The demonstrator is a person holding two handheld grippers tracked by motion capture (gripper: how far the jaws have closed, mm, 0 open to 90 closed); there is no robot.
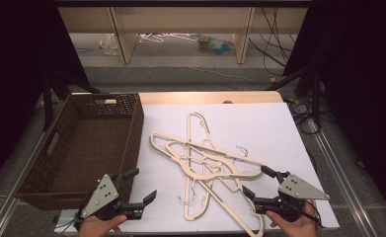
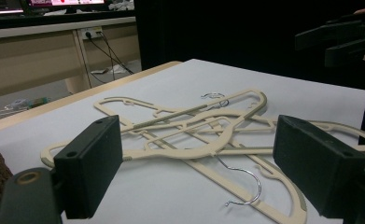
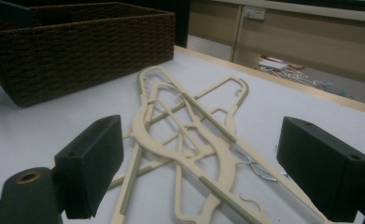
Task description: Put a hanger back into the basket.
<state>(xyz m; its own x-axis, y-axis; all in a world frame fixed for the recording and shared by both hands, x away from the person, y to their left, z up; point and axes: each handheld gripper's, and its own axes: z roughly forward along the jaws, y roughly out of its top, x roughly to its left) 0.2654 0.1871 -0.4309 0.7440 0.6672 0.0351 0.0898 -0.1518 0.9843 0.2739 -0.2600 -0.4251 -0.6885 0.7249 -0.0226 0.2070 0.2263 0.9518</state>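
While both tools hover at 6 o'clock, the left gripper (image 1: 137, 186) and right gripper (image 1: 255, 182) gape wide, empty. At table centre, the hangers (image 1: 205, 163) lie tangled; lifting 1 may drag others. At 9 o'clock waits the basket (image 1: 131, 123).

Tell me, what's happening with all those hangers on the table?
A person holds a gripper in each hand. The left gripper and right gripper are both open and hold nothing. Between them, a tangled pile of cream hangers lies on the white table. A brown basket sits at the left, with no hangers inside.
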